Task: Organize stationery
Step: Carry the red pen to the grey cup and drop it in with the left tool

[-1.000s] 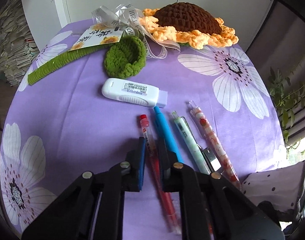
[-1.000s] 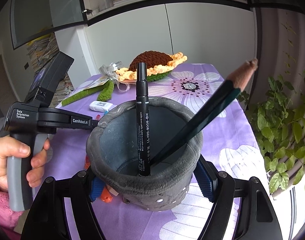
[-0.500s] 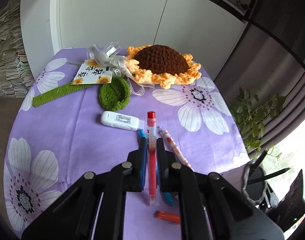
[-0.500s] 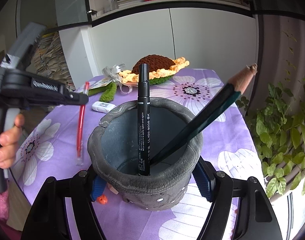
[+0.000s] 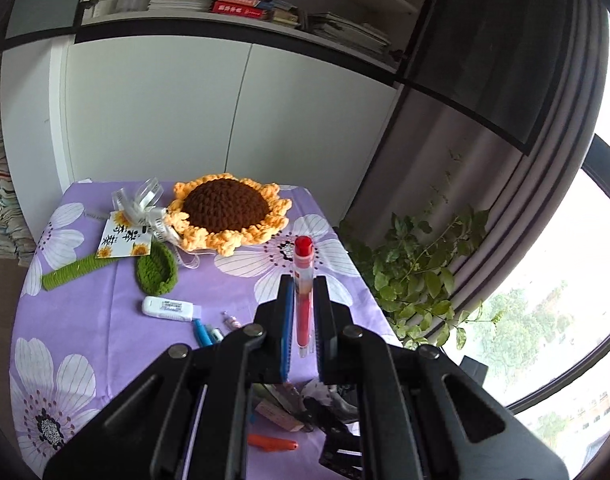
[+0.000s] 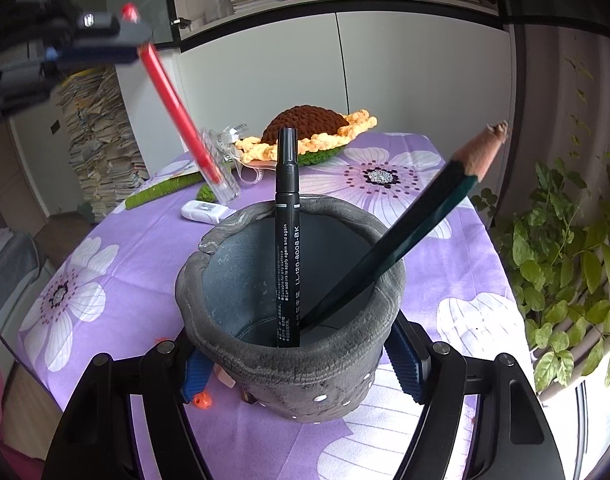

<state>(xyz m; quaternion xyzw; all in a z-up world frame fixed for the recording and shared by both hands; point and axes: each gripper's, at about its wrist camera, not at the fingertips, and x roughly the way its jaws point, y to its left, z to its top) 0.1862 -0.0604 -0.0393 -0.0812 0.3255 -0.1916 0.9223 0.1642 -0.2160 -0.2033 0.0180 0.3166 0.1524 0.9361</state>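
Lifted since prior frame: red pen (image 5: 303,296), off the bench (image 5: 105,340), now high in the air, pinched by left tool (image 5: 303,320) w/ jaws narrow. Right tool (image 6: 301,364) clamps grey pen cup (image 6: 289,368) at its sides – prob. steadying it for the drop-in. Cup holds black marker (image 6: 287,240) & green pencil (image 6: 405,240). Other pens (image 5: 207,334), white corrector (image 5: 169,308) on the bench – not yet sorted.
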